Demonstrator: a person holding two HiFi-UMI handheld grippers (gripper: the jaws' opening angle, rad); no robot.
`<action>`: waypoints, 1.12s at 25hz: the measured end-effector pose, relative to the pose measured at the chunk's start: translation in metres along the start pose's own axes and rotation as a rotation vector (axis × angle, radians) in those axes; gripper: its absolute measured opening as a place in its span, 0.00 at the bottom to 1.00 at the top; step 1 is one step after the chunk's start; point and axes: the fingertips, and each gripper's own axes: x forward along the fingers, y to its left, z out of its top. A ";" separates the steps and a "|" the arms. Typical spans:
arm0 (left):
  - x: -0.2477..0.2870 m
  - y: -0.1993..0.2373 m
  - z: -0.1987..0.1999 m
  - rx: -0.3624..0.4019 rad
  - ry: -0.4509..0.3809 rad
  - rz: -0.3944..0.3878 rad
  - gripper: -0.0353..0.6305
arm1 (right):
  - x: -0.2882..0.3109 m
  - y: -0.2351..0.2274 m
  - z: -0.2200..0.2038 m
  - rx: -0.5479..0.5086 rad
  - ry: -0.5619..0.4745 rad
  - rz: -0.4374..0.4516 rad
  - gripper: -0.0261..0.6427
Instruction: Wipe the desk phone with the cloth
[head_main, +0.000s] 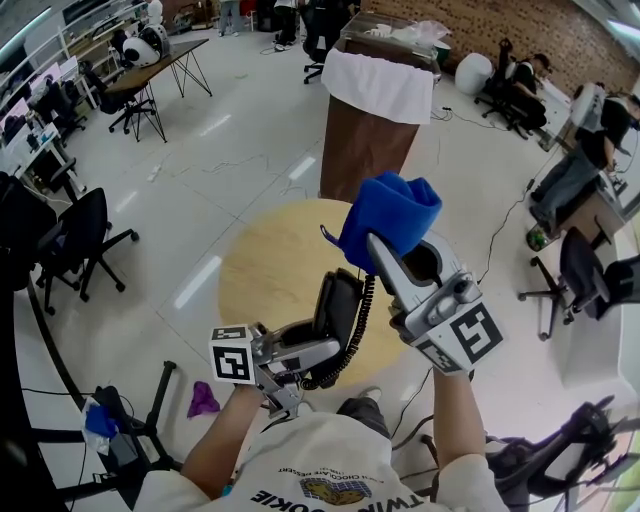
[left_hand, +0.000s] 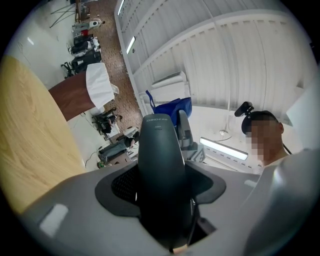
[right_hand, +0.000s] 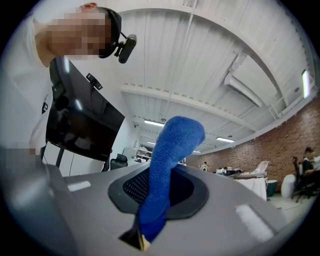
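My left gripper is shut on the dark grey handset of the desk phone, held up above the table. The black coiled cord hangs from the handset. In the left gripper view the handset fills the gap between the jaws of the left gripper. My right gripper is shut on a blue cloth, which bunches just above the handset's top end. In the right gripper view the cloth sticks up from the jaws of the right gripper. The phone's base is not in sight.
A round wooden table lies below both grippers. Behind it stands a brown pedestal with a white cloth. Black office chairs stand at the left, and seated people at the right. A purple rag lies on the floor.
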 end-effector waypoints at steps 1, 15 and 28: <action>0.000 0.000 0.000 0.001 0.003 -0.004 0.45 | -0.001 -0.004 0.000 0.015 -0.009 0.003 0.14; 0.006 -0.010 -0.005 0.014 0.041 -0.044 0.45 | -0.002 -0.047 -0.021 0.152 -0.018 -0.042 0.14; 0.008 -0.017 0.003 0.010 0.016 -0.074 0.45 | -0.003 -0.019 -0.076 0.228 0.034 0.042 0.14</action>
